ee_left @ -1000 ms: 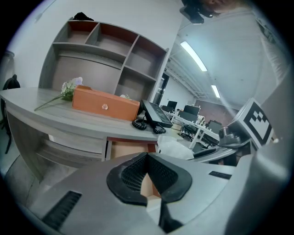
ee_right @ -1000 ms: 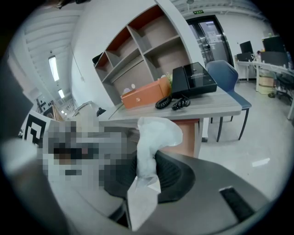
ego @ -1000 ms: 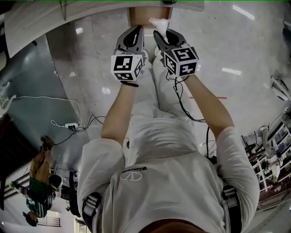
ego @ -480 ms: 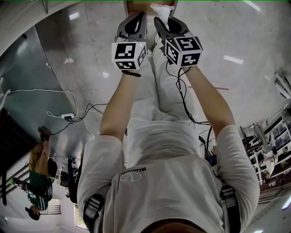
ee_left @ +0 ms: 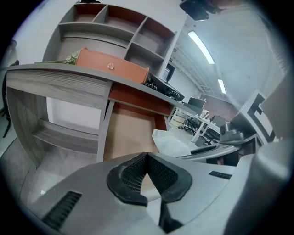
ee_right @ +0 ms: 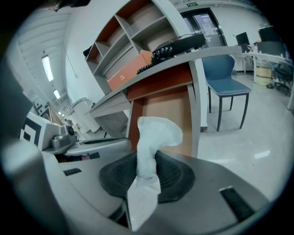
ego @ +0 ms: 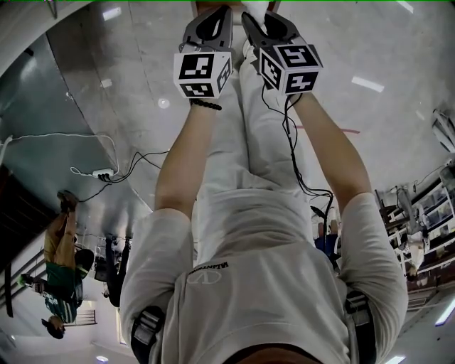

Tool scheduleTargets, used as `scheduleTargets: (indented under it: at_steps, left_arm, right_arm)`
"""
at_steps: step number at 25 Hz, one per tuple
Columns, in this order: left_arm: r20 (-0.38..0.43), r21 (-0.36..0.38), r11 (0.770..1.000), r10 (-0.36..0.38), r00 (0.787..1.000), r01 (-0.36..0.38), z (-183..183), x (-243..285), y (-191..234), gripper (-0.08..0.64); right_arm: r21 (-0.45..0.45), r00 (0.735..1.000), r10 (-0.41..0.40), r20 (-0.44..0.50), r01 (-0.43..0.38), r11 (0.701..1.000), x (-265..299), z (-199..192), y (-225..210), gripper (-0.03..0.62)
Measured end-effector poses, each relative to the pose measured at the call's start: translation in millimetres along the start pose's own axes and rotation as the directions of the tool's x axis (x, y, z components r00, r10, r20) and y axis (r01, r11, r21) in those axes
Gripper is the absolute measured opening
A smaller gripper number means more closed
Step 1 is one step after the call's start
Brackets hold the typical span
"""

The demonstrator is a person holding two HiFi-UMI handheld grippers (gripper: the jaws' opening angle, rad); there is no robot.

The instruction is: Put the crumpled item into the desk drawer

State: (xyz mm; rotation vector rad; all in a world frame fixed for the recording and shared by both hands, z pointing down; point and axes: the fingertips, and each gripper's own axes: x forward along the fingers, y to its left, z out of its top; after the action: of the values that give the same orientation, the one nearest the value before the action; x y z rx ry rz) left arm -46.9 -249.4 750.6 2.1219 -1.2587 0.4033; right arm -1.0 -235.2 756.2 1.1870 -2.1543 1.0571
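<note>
The crumpled item (ee_right: 155, 134) is a white wad of paper, and my right gripper (ee_right: 146, 159) is shut on its lower end so the wad sticks up past the fingertips. Just ahead of it lies the open desk drawer (ee_right: 166, 114), with a bare brown bottom under the grey desktop. In the left gripper view the same drawer (ee_left: 130, 133) is below and ahead, and the paper (ee_left: 172, 143) shows to the right. My left gripper (ee_left: 146, 156) is shut with nothing in it, close beside the right one. The head view shows both grippers, left (ego: 215, 13) and right (ego: 256, 15), side by side at the top edge.
A grey shelf unit (ee_left: 115, 27) stands on the desk, with an orange box (ee_left: 112, 69) and a black keyboard-like thing (ee_right: 178, 46) on the desktop. A blue chair (ee_right: 227, 86) stands right of the desk. Cables (ego: 106, 174) lie on the shiny floor.
Both grippers have sunk together toward the drawer, sliding up to the top edge of the head view. The paper has stayed in the right jaws.
</note>
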Motion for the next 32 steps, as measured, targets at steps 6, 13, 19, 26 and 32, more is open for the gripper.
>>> scheduleTargets:
  at_steps: [6,13,19,26,32]
  left_arm:
    - [-0.016,-0.022,1.0,0.017,1.0,-0.017,-16.6,12.6,17.7,0.002]
    - [-0.021,-0.03,0.999,0.03,0.999,-0.03,-17.4,17.5,19.4,0.002]
    - [-0.038,-0.033,0.999,0.025,0.999,-0.027,-23.4,22.8,22.0,0.002]
    - [-0.034,-0.03,0.999,0.033,0.999,-0.034,-18.6,24.1,18.9,0.002]
    - [-0.043,-0.035,0.999,0.039,0.998,-0.041,-25.1,23.9,18.8,0.002]
  right_arm:
    - [0.008,1.0,0.0,-0.013,0.0,1.0,18.2,-12.0,-5.6,0.097]
    - [0.011,1.0,-0.004,-0.026,0.004,1.0,18.2,-14.8,-12.6,0.097]
    - [-0.004,0.999,-0.003,-0.054,0.003,1.0,28.4,-20.8,-14.4,0.097]
    - [0.001,0.997,-0.007,-0.072,0.007,1.0,28.6,-19.8,-14.9,0.097]
    - [0.015,0.997,-0.009,-0.075,0.01,1.0,28.1,-23.2,-13.3,0.098]
